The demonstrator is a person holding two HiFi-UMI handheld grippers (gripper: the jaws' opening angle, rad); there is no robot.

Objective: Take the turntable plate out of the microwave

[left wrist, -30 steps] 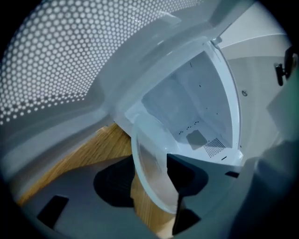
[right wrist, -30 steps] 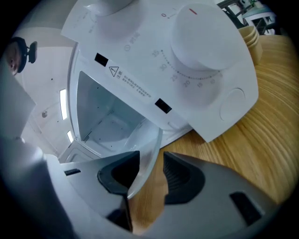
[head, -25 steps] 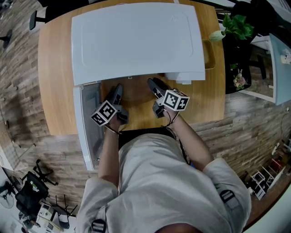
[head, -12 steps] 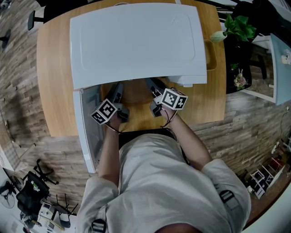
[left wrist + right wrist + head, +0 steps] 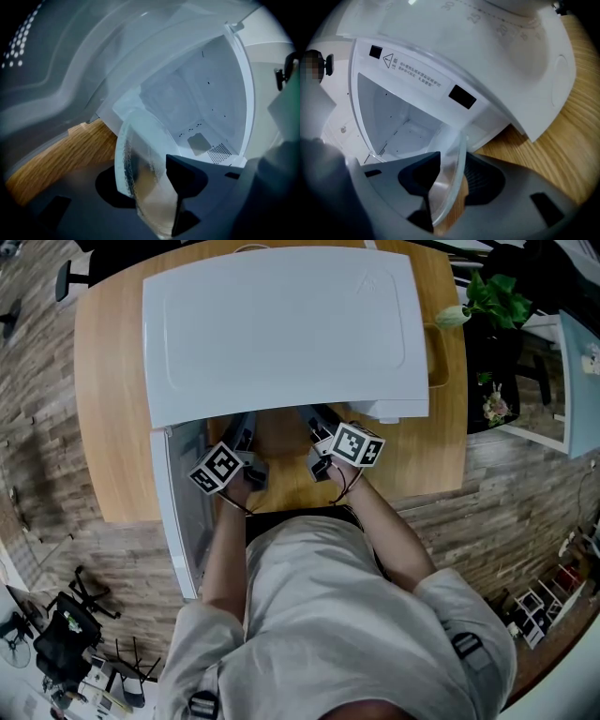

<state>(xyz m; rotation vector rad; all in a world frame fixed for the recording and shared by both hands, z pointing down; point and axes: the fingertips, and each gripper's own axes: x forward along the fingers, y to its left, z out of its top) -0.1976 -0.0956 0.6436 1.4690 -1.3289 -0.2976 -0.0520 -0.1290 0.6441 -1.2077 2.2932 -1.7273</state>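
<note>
A black office chair (image 5: 64,638) stood on the plank floor (image 5: 37,427) at 7 o'clock in the head view. On the rounded pale wooden table (image 5: 112,427) sat the boxy white microwave (image 5: 281,324). Its white door (image 5: 183,498) was swung open at 9 o'clock of the opening and reached past the table's edge towards the person in the grey shirt (image 5: 319,615).

The left gripper (image 5: 246,427) pointed at 12 o'clock, its tips under the microwave's front edge. Its jaws had just been closing. In the left gripper view they stood wide about the rim of the round, clear, pebbled-glass turntable plate (image 5: 140,154). The 3 o'clock pad (image 5: 185,176) lay at the glass, while the 9 o'clock one seemed still off it.

The plate lay at the mouth of the white cavity (image 5: 206,103). Its far rim was at the front sill, and its near part hung over the wood, which showed brown through the glass.

The right gripper (image 5: 317,423) reached in from 1 o'clock of the left one, with its marker cube (image 5: 355,445) turned upward. In the right gripper view its jaws were closed on the plate's opposite rim, and dark pads met the glass on both faces.

At 2 o'clock in the head view, off the table, a green leafy plant (image 5: 487,292) stood on a dark stand.
</note>
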